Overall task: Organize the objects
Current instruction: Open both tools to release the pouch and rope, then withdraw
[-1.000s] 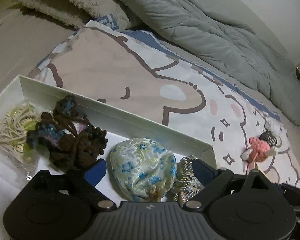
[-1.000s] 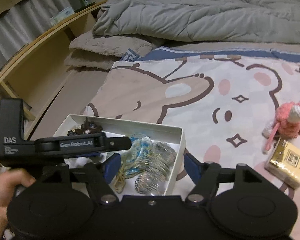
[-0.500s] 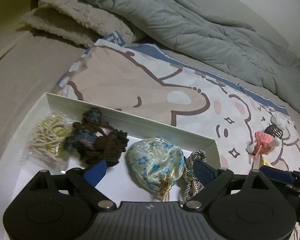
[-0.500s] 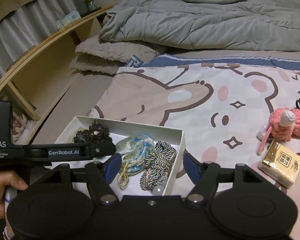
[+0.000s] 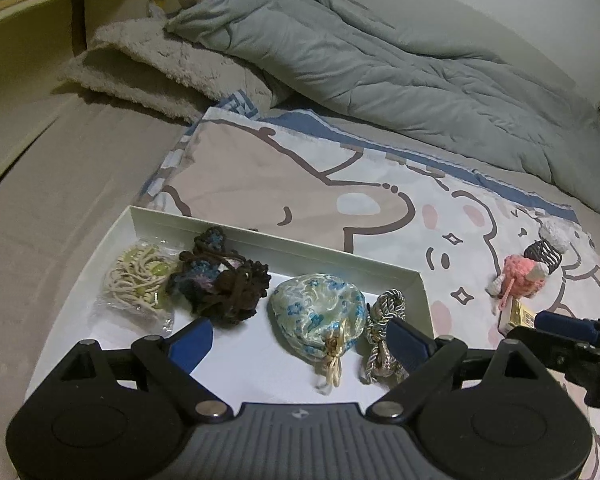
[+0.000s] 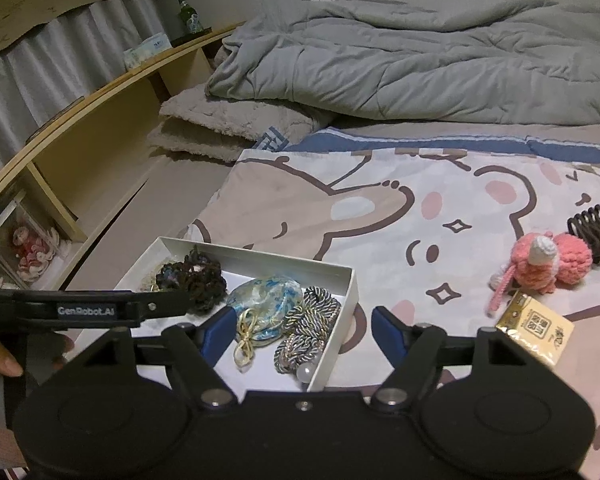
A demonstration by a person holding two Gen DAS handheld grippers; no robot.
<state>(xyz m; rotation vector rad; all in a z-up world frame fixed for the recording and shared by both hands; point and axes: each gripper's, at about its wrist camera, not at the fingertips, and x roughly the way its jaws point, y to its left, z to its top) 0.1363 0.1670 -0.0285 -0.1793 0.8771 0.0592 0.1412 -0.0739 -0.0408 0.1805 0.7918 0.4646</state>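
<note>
A white box lies on the bed. It holds a cream cord bundle, a dark crocheted piece, a blue floral pouch and a striped rope. My left gripper is open and empty above the box's near side. My right gripper is open and empty over the box's right wall. A pink crocheted toy, a gold packet and a dark hair claw lie on the sheet to the right.
A cartoon-print sheet covers the bed. A grey duvet and a fluffy pillow lie at the back. A wooden shelf runs along the left.
Both grippers have drawn back and up from the box, so more of the bed shows. The pouch and rope lie in the box, free of my left fingers.
</note>
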